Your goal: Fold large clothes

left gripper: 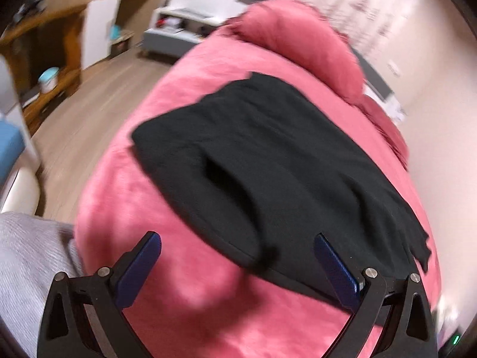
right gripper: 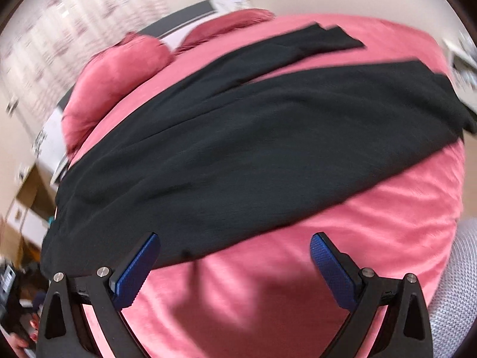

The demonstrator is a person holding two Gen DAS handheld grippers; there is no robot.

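Black garment [left gripper: 268, 161] lies spread mid-frame across the pink bed cover [left gripper: 125, 208], my left gripper [left gripper: 238, 262] and right gripper [right gripper: 235, 261] both released above it; I might pinch the cover too.

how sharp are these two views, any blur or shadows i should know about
Left wrist view: motion blur smears the room and the black garment, while the left gripper stays crisp. Right wrist view: similar smear on the wall and pink bedspread; the right gripper is sharp and a soft shadow lies on the bedspread below it.

Motion-blurred wall pattern [right gripper: 74, 15]; black garment [right gripper: 238, 137] cut off at frame's left.
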